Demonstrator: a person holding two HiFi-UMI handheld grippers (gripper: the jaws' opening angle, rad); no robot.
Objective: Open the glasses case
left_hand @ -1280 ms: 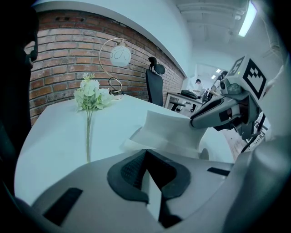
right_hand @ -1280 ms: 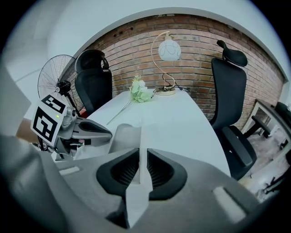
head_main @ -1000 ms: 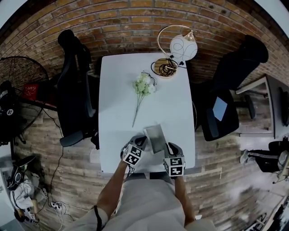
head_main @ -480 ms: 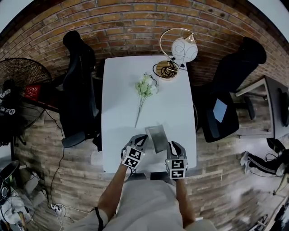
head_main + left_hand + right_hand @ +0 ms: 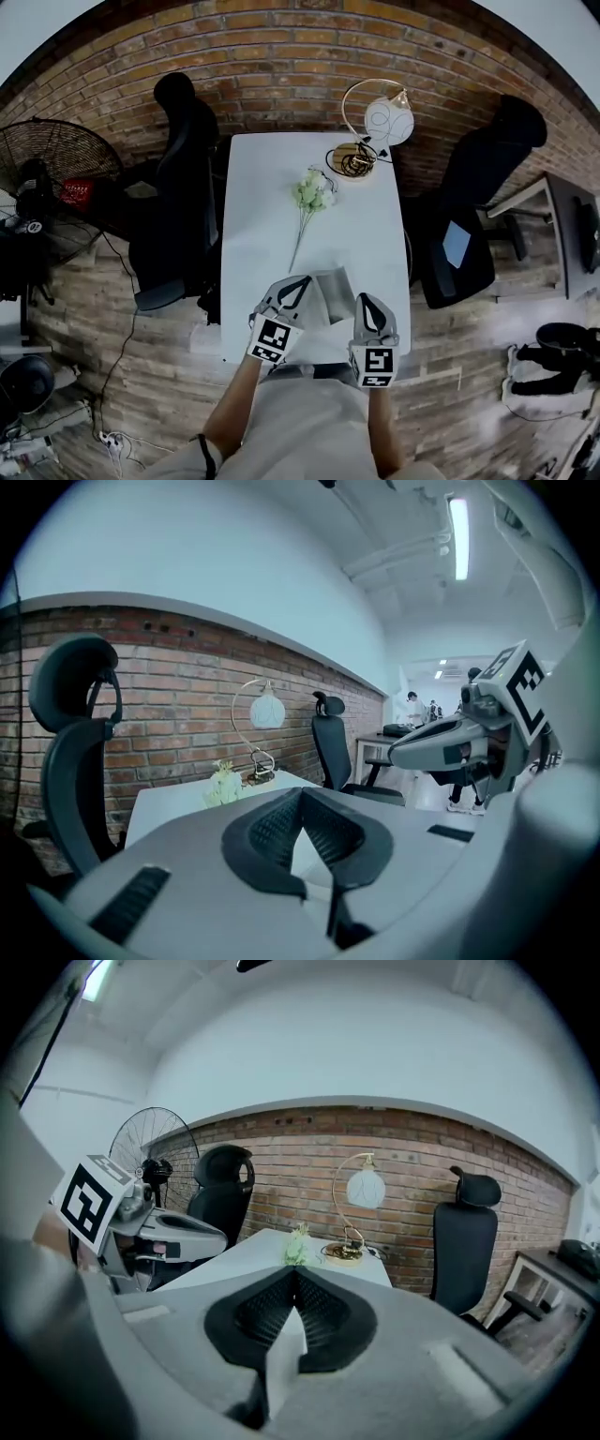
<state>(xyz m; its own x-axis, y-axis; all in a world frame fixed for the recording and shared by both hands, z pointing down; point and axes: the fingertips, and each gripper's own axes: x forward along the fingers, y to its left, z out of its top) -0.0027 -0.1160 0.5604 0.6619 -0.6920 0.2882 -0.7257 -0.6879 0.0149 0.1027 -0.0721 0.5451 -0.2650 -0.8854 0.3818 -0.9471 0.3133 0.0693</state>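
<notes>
The grey glasses case (image 5: 332, 292) lies shut near the front edge of the white table (image 5: 267, 202), partly hidden behind my two grippers. My left gripper (image 5: 301, 284) hangs over its left side, raised off the table, with its pads meeting at the tip and nothing between them (image 5: 300, 793). My right gripper (image 5: 370, 309) is lifted at the case's right; its jaws have just been closing and now meet on nothing (image 5: 295, 1273). Each gripper view shows the other gripper alongside, the right gripper (image 5: 457, 747) and the left gripper (image 5: 164, 1232). Neither gripper view shows the case.
A white flower sprig (image 5: 312, 192) lies mid-table. A gold lamp (image 5: 378, 120) with a round shade stands at the far right corner. Black office chairs (image 5: 183, 192) (image 5: 473, 202) flank the table, a fan (image 5: 52, 169) stands at the left, and a brick wall runs behind.
Both grippers have risen off the table and tipped up toward level. The case stays on the table between them.
</notes>
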